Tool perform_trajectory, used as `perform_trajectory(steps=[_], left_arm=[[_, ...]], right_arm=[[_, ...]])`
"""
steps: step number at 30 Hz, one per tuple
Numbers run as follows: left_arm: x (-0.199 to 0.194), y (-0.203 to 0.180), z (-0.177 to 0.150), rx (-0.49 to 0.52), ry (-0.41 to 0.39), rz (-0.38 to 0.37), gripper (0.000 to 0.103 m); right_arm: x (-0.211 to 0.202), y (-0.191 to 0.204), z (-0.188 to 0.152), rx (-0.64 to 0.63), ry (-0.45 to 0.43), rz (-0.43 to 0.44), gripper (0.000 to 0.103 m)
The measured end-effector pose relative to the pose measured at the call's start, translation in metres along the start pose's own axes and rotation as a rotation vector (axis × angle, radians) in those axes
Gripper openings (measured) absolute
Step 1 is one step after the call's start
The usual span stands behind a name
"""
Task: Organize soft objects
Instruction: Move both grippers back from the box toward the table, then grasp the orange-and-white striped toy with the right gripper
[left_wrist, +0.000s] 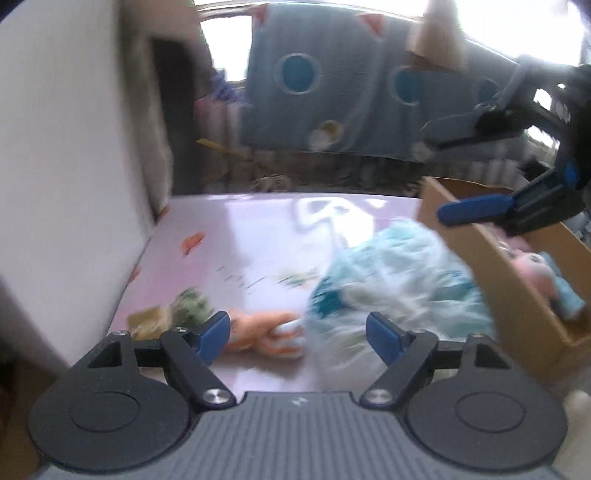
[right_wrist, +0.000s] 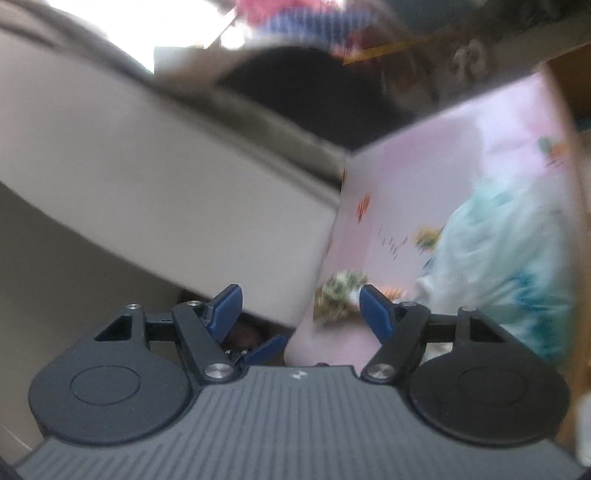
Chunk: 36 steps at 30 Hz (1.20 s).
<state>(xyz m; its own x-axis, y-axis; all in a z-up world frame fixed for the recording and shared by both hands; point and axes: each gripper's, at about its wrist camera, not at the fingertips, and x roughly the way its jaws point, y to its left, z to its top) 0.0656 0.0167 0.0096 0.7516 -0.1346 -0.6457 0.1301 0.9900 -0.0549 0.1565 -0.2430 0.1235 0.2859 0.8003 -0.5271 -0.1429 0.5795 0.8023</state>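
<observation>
On the pink table top (left_wrist: 236, 236), closest to the left gripper (left_wrist: 297, 334), an orange soft toy (left_wrist: 258, 330) lies flat, with a green soft toy (left_wrist: 184, 308) just to its left and a fluffy pale blue soft toy (left_wrist: 402, 280) touching its right end. The left gripper hangs just above the near edge of that table top, its 2 blue fingers (left_wrist: 214, 334) spread wide and empty. Right of the pale blue toy, at the table top's right edge, stands a cardboard box (left_wrist: 491, 273) holding a pink soft toy (left_wrist: 532, 266) and a small blue one, both blurred. The right gripper (left_wrist: 476, 168) hovers over the box's far corner, its 2 fingers apart with nothing between them; its own camera shows the same spread, empty fingers (right_wrist: 376, 308). Beyond the table top's far edge hangs a grey-blue cloth (left_wrist: 332, 74) with round blue patches, and a white panel (left_wrist: 74, 147) rises along the table top's left side.
</observation>
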Motion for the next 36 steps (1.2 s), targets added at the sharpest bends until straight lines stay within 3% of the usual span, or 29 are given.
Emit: perform_trajectory(steps=[3, 5, 11, 14, 18, 23, 30, 32, 34, 36], left_arm=[[0.016, 0.024, -0.013, -0.091, 0.038, -0.025, 0.08], [0.025, 0.039, -0.02, -0.158, 0.064, -0.062, 0.077], [0.046, 0.059, -0.029, -0.218, 0.095, -0.087, 0.073], [0.054, 0.066, -0.032, -0.236, 0.118, -0.1, 0.073], [0.065, 0.074, -0.036, -0.269, 0.159, -0.132, 0.073], [0.074, 0.082, -0.04, -0.279, 0.202, -0.156, 0.074], [0.102, 0.08, -0.042, -0.251, 0.289, -0.101, 0.067], [0.109, 0.08, -0.04, -0.258, 0.307, -0.119, 0.061], [0.111, 0.081, -0.037, -0.277, 0.322, -0.148, 0.051], [0.108, 0.081, -0.034, -0.295, 0.335, -0.188, 0.047]], right_arm=[[0.061, 0.002, 0.005, 0.021, 0.1, -0.04, 0.07], [0.096, -0.001, 0.008, 0.026, 0.148, -0.077, 0.063], [0.178, -0.025, 0.021, -0.024, 0.193, -0.278, 0.048], [0.204, -0.043, 0.025, 0.014, 0.213, -0.327, 0.048], [0.219, -0.057, 0.014, 0.065, 0.303, -0.346, 0.049], [0.207, -0.052, -0.011, 0.102, 0.432, -0.273, 0.05], [0.222, -0.061, -0.014, 0.08, 0.367, -0.328, 0.047], [0.227, -0.067, -0.019, 0.106, 0.368, -0.316, 0.04], [0.224, -0.065, -0.021, 0.123, 0.354, -0.31, 0.04], [0.215, -0.064, -0.024, 0.144, 0.336, -0.314, 0.039]])
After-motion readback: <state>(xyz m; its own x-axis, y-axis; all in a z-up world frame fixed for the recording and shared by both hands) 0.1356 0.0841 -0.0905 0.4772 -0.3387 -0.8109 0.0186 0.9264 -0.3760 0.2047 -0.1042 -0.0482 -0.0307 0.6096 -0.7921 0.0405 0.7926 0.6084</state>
